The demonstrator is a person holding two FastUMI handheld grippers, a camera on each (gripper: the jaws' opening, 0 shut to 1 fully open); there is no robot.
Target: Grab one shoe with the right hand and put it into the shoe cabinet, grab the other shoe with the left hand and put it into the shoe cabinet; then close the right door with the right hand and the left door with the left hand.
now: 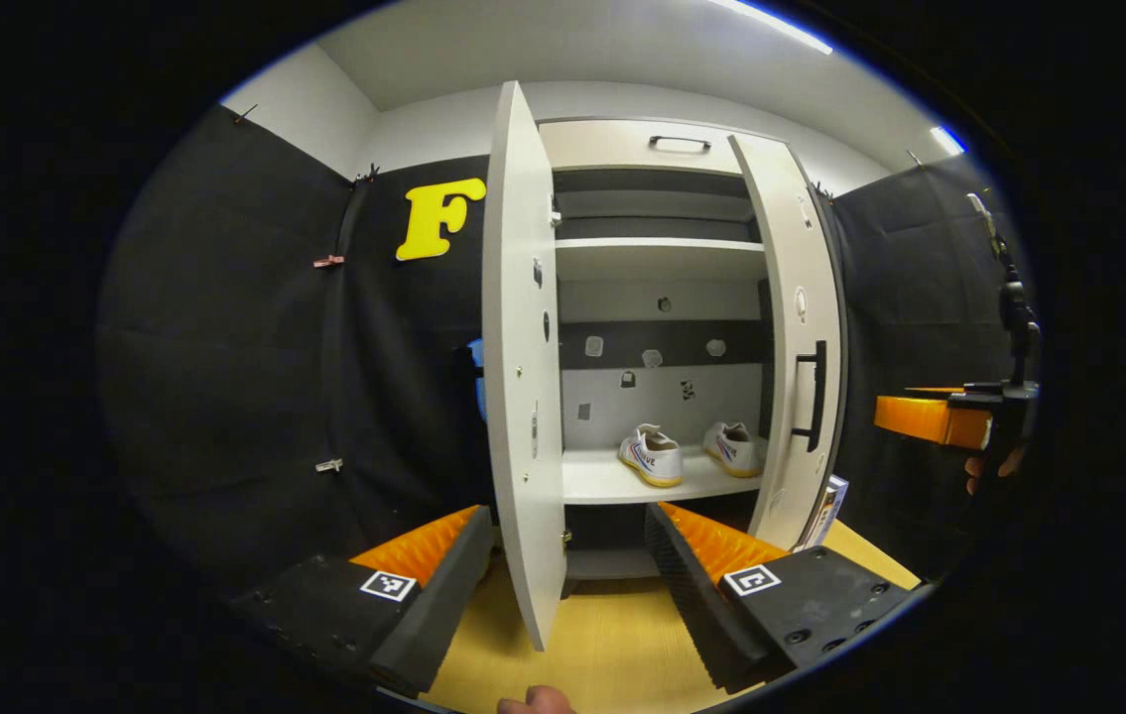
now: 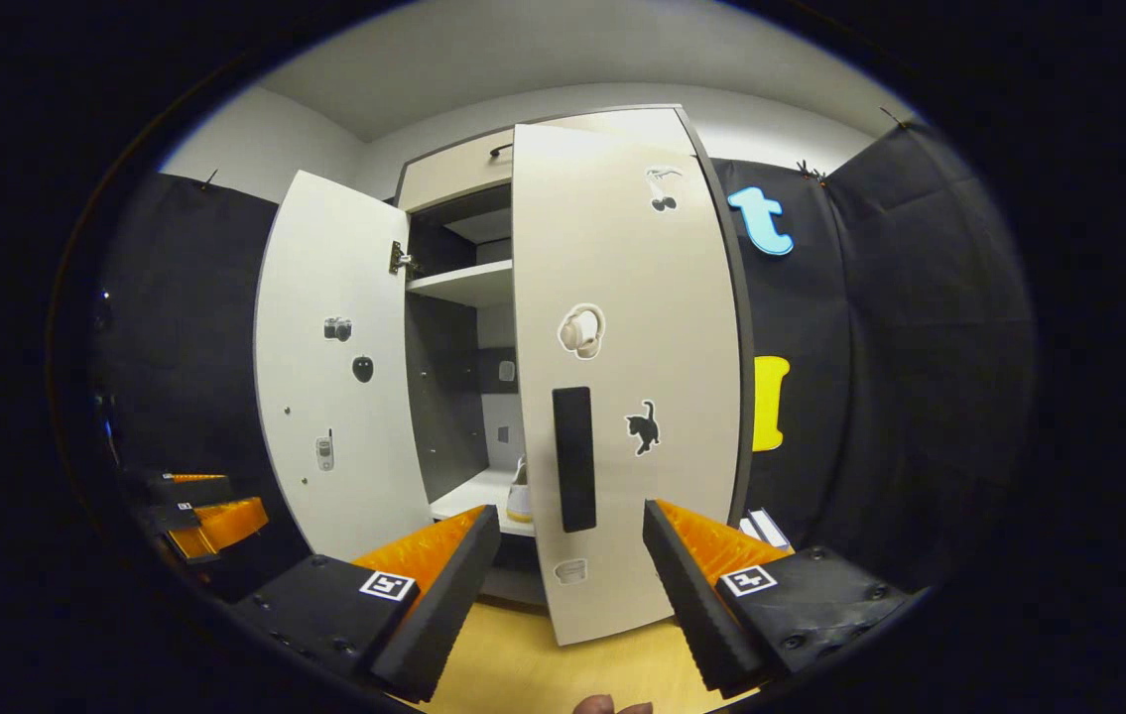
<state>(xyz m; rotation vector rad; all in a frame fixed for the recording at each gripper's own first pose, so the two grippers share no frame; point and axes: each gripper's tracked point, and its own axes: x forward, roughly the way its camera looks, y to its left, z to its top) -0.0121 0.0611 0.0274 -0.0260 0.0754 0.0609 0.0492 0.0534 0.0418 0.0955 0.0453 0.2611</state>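
Shoe cabinet (image 1: 657,149): both shoes are already inside, side by side on the lower shelf (image 1: 612,481), the left shoe (image 1: 652,456) nearer the middle and the right shoe (image 1: 733,448) close to the right-hand side; the right gripper view catches only a sliver of a shoe past the door edge. Judged stage: shoes stowed, doors to be shut, right door first. Right door (image 2: 622,377) stands partly open, its outer face and dark vertical handle (image 2: 573,458) facing the right claw (image 2: 572,555), which is spread wide and holding nothing, with the handle sitting in line between its fingers. Left claw (image 1: 572,565) likewise spread and empty, straddling the edge of the left door (image 1: 521,377), which stands wide open. Notes for doing the step well: push flat on the door face near the handle side, away from the hinge, so the panel swings with least effort; follow the arc and avoid driving straight in; confirm shoe toes clear the door line. Risk: the left door's free edge may foul the right one if both move together, so keep the left claw off it until the right is seated.
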